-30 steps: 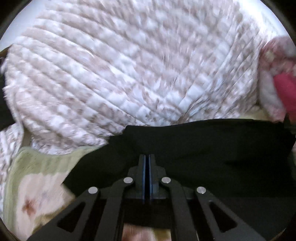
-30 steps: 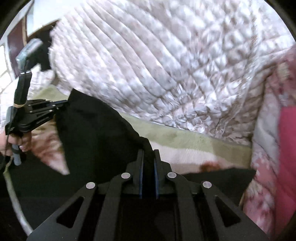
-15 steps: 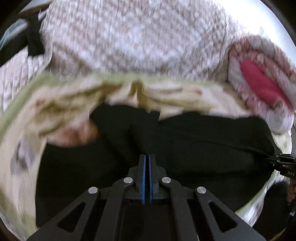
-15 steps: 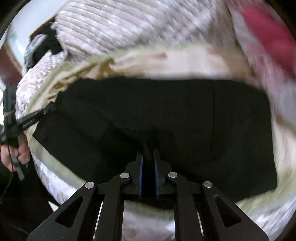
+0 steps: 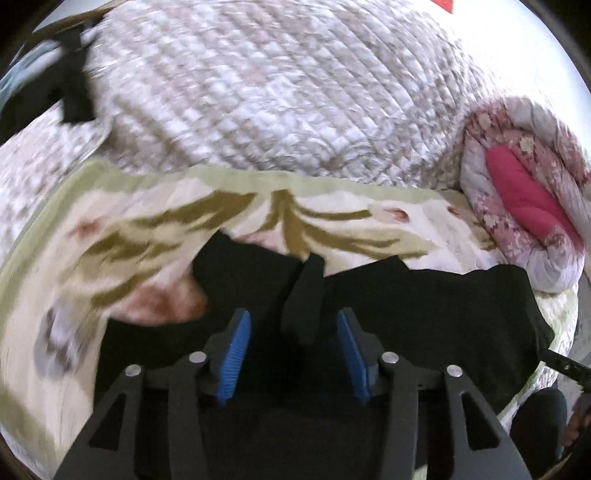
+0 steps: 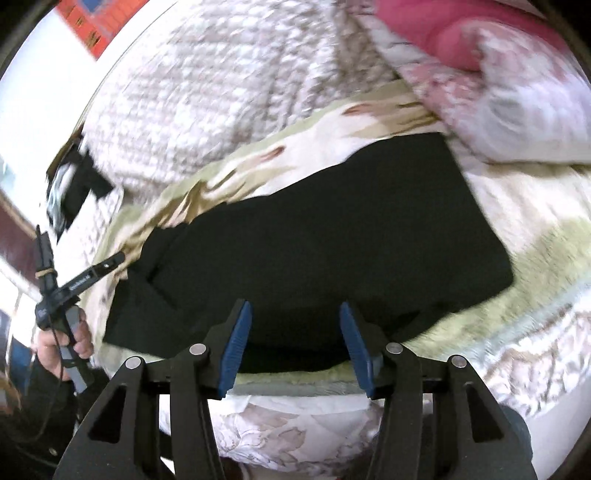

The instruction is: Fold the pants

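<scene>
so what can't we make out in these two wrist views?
- Pants near hem: right wrist, hidden behind right gripper.
- Fold layers: both views, black cloth shows no detail.
- Right gripper in left wrist view: cut off by the edge.
- Blanket pattern: left wrist, motion blur.

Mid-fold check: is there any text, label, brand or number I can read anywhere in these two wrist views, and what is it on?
None can be read.
White lettering on a finger of the left gripper, seen from the right wrist: too small and blurred.
Faint marks on the right gripper's finger, at the edge of the left wrist view: unreadable.
Red poster on the wall: dark marks, too blurred.
The black pants show no tag or label.
</scene>
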`<action>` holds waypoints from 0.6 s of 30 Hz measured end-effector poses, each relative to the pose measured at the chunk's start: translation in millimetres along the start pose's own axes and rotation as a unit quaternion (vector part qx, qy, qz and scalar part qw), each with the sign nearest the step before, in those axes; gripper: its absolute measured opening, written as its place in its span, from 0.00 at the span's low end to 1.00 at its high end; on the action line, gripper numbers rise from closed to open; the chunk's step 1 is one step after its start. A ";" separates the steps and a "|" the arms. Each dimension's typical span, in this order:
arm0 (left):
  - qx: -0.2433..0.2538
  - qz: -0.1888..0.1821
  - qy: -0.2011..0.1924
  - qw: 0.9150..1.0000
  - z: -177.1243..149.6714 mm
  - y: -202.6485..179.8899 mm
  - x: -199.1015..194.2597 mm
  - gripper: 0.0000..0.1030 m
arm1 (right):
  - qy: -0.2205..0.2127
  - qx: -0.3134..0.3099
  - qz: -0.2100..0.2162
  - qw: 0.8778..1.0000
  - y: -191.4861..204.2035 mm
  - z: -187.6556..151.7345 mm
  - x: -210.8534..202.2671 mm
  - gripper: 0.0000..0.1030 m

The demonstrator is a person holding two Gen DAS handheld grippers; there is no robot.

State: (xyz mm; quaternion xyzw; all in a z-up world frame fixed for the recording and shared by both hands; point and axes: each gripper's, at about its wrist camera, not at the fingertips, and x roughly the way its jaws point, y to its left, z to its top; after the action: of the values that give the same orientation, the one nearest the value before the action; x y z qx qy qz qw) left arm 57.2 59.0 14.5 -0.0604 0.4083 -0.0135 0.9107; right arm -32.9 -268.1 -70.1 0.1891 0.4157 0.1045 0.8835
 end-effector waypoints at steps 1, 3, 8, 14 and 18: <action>0.013 0.007 0.007 1.000 4.4 -5.5 10.5 0.51 | -0.002 0.011 -0.003 1.000 -4.6 -0.4 -2.0 0.49; 0.034 0.013 0.026 0.999 9.3 -14.2 32.5 0.51 | -0.002 0.038 -0.007 0.999 -15.3 -1.4 -3.6 0.49; 0.050 0.028 0.081 0.995 7.1 -21.5 81.2 0.45 | -0.007 0.084 -0.019 0.996 -38.2 0.4 -4.0 0.49; 0.035 0.042 0.050 0.997 3.3 -16.9 68.6 0.09 | -0.024 0.119 -0.014 0.993 -54.8 11.2 -1.1 0.49; -0.008 0.054 -0.029 0.998 -0.3 2.5 15.1 0.09 | -0.041 0.133 -0.012 0.990 -59.8 15.4 -1.9 0.49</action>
State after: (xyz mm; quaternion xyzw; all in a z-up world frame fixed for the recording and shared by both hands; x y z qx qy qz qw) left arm 67.0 60.3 2.8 -0.0458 0.3845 0.0404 0.9211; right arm -20.5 -326.8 -85.0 0.3044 0.3919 0.0295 0.8677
